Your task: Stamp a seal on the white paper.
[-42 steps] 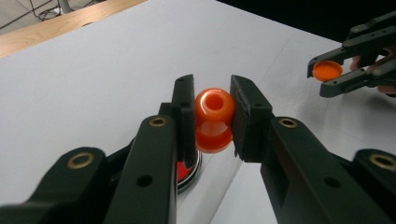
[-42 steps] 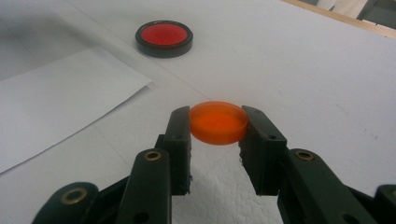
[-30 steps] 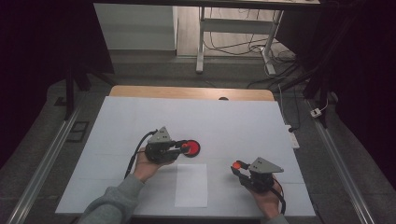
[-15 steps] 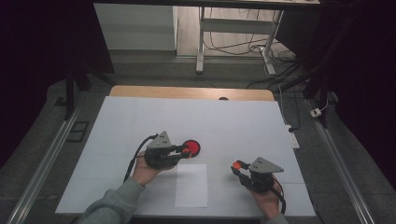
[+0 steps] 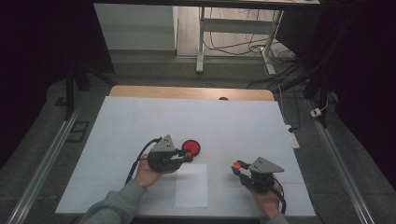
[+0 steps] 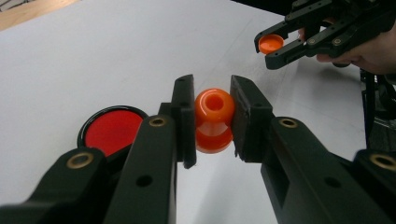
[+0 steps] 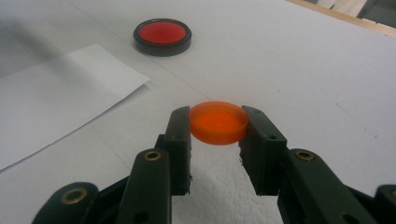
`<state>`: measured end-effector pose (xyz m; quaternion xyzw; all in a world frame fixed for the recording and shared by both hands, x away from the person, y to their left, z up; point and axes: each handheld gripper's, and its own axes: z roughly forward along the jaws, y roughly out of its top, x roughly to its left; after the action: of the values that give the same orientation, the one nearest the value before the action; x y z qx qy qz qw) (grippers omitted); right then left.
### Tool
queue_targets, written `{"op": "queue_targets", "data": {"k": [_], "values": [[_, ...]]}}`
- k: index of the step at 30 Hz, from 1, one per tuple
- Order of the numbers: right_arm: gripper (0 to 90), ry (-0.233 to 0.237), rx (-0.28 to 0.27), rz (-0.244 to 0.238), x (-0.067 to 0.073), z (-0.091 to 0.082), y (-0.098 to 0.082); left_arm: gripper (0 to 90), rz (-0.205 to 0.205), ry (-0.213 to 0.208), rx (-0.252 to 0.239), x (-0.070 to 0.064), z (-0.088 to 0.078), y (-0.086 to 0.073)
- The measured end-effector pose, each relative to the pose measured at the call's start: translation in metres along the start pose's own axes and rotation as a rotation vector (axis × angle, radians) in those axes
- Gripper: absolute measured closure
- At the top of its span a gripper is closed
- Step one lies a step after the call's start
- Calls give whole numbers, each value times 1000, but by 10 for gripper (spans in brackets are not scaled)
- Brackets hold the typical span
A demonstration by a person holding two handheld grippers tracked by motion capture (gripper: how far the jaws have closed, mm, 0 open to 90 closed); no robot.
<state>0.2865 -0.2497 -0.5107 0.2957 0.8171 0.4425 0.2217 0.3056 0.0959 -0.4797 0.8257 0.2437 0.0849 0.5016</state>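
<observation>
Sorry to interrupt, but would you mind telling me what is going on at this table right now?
A person is working with a handheld gripper in each hand over a white table. The left gripper is clamped on a small orange stamp-like piece with a hollow top, close to a round black dish with a red inside. The right gripper pinches a flat orange cap by its rim. A sheet of white paper lies between the two hands.

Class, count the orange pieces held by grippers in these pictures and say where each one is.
2: an orange bottle clamped in the left gripper, and an orange cap clamped in the right gripper. Nothing suggests others hidden.
</observation>
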Motion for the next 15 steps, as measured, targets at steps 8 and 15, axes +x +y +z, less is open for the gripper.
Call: {"op": "queue_targets", "data": {"k": [8,15], "values": [[643,1,-3,2,0,0,0,724,7,-12,6,-4,4,-1],[643,-1,-2,6,0,0,0,724,23,-33,21,-10,9,-3]]}}
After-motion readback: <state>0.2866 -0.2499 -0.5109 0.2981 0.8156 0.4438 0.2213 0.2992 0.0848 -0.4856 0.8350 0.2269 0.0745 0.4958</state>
